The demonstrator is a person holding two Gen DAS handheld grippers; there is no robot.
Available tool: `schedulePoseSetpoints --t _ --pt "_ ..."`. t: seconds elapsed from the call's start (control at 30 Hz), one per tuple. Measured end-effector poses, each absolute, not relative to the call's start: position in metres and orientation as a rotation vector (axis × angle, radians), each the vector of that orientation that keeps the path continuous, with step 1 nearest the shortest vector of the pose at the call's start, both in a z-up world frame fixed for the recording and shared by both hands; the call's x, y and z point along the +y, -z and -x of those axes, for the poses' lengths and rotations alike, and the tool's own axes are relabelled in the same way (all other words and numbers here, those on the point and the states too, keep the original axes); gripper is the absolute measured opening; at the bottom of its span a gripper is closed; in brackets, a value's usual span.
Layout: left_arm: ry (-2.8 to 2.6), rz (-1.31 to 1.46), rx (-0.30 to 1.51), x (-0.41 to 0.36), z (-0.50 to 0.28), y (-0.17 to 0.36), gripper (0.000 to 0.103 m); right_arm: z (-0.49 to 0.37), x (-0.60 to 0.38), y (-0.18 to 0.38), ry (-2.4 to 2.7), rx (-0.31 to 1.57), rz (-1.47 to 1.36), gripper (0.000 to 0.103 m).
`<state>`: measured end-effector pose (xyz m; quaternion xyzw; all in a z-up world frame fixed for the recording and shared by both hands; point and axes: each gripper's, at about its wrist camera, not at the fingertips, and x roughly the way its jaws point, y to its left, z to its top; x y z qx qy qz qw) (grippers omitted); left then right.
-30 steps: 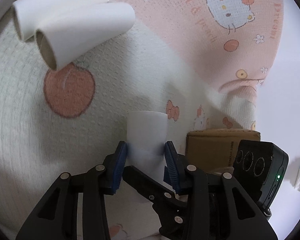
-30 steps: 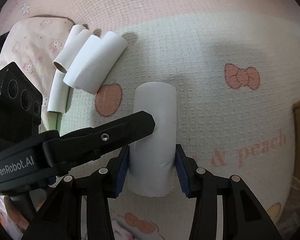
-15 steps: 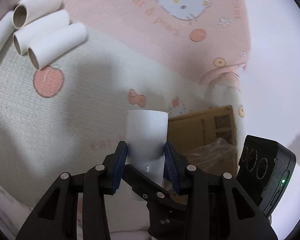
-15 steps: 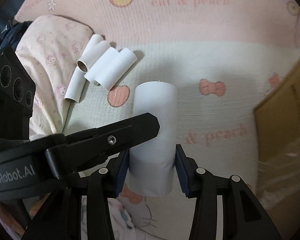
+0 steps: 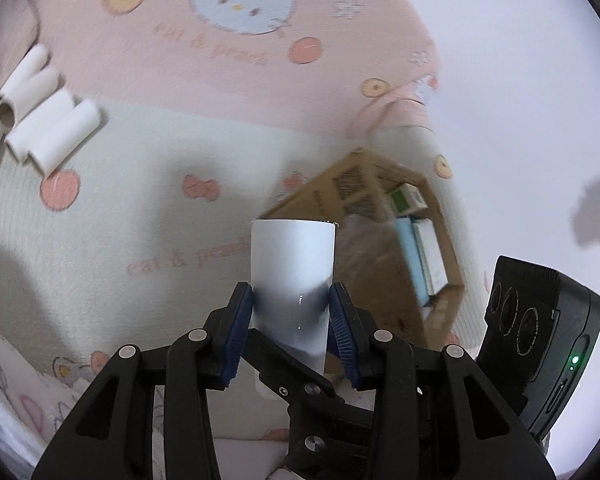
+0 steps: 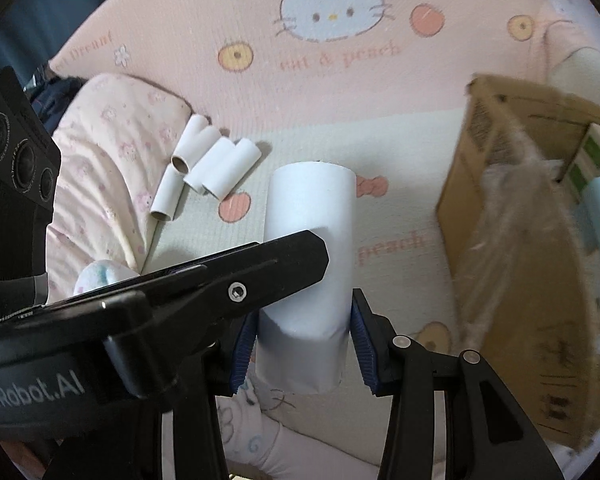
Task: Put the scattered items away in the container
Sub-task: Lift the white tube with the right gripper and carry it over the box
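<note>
Both grippers are shut on the same white paper tube point(image 5: 293, 264), which also shows in the right wrist view point(image 6: 310, 216), and hold it in the air above the bed. My left gripper point(image 5: 292, 320) pinches it between blue pads; my right gripper point(image 6: 304, 342) pinches its near end, with the left gripper's finger crossing in front. The open cardboard box point(image 5: 384, 248) lies ahead right, also in the right wrist view point(image 6: 532, 264), with clear plastic over its near side. Several more white tubes point(image 6: 208, 168) lie clustered on the blanket, also at the far left of the left wrist view point(image 5: 40, 136).
The bed is covered by a pink and cream Hello Kitty blanket point(image 6: 332, 80). A pink floral pillow point(image 6: 100, 168) lies left of the tube cluster. Small green-and-white and blue boxes point(image 5: 416, 232) sit inside the cardboard box. A white wall point(image 5: 520, 100) stands at right.
Both grippers have lifted the tube and carried it right, away from the tube cluster. The cardboard box has come much closer and its inside now shows.
</note>
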<state>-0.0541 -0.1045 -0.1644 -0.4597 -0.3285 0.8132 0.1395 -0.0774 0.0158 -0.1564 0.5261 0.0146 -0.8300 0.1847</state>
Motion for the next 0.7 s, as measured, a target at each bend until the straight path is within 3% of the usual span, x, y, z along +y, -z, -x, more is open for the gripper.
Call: schedulePoseSetpoints --t 0.7 --pt "-2.375 1.279 -0.707 -0.041 0.067 0.096 0.046 0.057 0.068 0.09 2.542 0.027 -1.257 0.042"
